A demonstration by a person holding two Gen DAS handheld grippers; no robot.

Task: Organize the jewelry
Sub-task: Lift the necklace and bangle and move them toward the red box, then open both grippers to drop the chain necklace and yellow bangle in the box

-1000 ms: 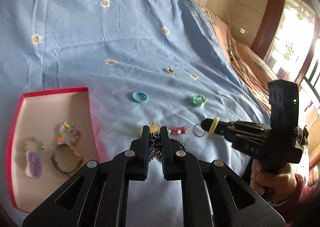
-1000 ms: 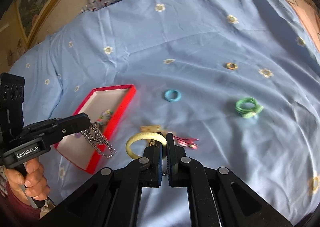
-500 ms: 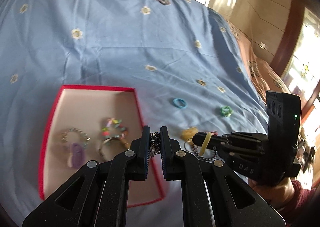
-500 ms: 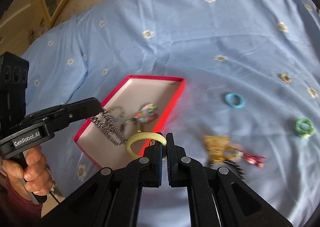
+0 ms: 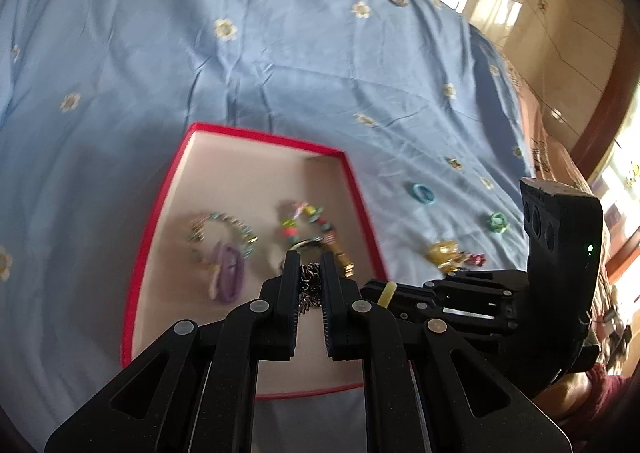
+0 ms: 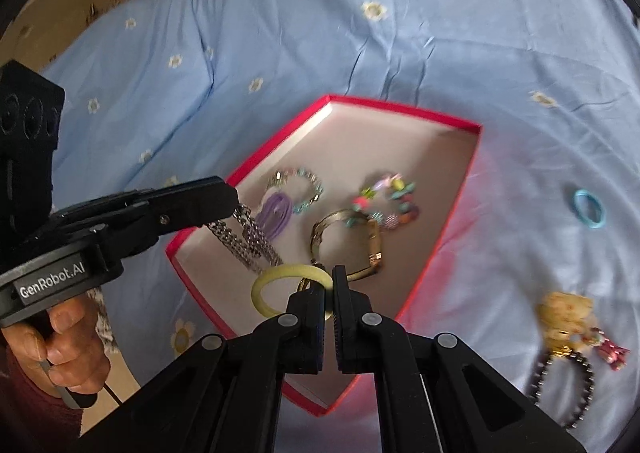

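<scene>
Left gripper (image 5: pixel 311 282) clamps the silver metal chain (image 6: pixel 244 239); right gripper (image 6: pixel 329 298) pinches the pale yellow ring (image 6: pixel 280 282), both mid-frame over the red-rimmed box (image 6: pixel 436 253). Chain could snag the rim if released early.

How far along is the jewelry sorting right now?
Done: four pieces lie in the red-rimmed box, including a purple clip and a colourful bead bracelet. In hand: the left gripper pinches a silver chain, the right gripper a yellow ring, both over the box. Left on the sheet: blue ring, green tie, yellow charm cluster.
</scene>
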